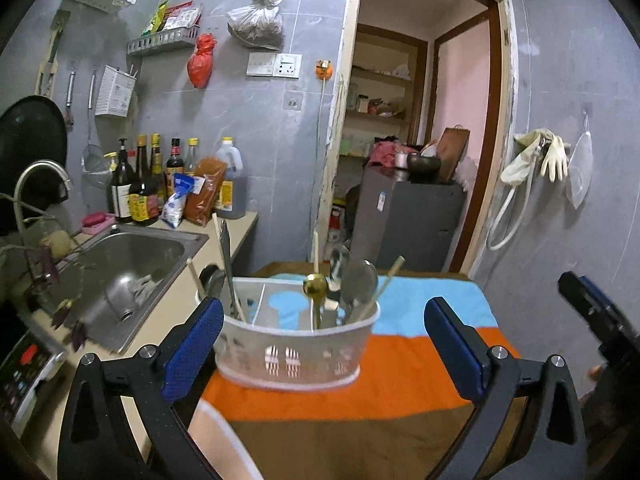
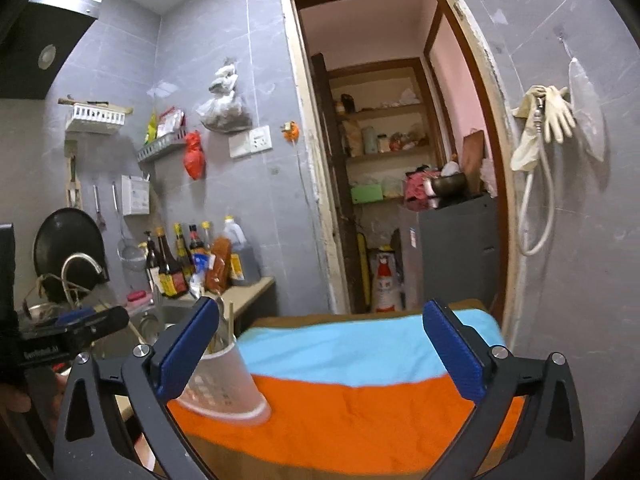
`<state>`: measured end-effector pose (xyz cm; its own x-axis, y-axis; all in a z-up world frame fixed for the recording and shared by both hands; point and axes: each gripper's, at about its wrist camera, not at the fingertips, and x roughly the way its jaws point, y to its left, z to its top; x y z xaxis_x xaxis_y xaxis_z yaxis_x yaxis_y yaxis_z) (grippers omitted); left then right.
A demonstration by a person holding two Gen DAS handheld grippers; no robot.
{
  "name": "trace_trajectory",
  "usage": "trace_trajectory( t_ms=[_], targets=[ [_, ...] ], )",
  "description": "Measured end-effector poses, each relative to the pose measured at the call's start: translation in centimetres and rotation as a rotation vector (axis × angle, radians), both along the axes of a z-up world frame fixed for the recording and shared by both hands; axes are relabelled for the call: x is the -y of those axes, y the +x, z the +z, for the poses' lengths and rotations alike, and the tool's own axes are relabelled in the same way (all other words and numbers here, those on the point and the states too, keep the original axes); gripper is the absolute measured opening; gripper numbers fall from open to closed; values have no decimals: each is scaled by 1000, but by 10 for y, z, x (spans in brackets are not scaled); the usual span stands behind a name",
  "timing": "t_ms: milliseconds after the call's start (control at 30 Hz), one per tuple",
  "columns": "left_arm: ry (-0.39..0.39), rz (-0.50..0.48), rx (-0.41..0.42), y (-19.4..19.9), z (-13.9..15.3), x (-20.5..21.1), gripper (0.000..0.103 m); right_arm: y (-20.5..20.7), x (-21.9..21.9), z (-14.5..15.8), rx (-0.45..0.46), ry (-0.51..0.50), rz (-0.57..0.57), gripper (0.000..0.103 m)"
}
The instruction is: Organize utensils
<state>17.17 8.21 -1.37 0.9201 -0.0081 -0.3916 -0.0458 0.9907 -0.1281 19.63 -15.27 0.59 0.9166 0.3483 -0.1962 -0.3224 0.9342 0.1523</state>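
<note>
A white slotted utensil basket (image 1: 296, 352) stands on a table cloth (image 1: 400, 384) striped blue, orange and brown. Upright in it are chopsticks (image 1: 386, 284), steel spoons (image 1: 356, 280), a gold-headed ladle (image 1: 316, 286) and a dark-handled utensil (image 1: 226, 256). My left gripper (image 1: 322, 312) is open wide just in front of the basket, and its blue pads touch nothing. In the right wrist view the basket (image 2: 228, 384) sits at the lower left, partly behind the left finger. My right gripper (image 2: 320, 316) is open over the cloth (image 2: 360, 404), empty.
Left of the table are a steel sink (image 1: 168, 252) with a curved faucet (image 1: 36, 176) and several sauce bottles (image 1: 156, 188). A doorway behind shows a grey cabinet (image 1: 408, 224). Rubber gloves (image 1: 536, 160) hang on the right wall. An appliance panel (image 1: 24, 364) is at lower left.
</note>
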Motion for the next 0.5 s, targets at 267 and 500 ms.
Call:
trace_trajectory(
  t_ms=[267, 500],
  targets=[
    [22, 38, -4, -53, 12, 29, 98, -52, 35, 18, -41, -53, 8, 103],
    [45, 12, -8, -99, 17, 46, 98, -99, 53, 25, -74, -69, 11, 103]
  ],
)
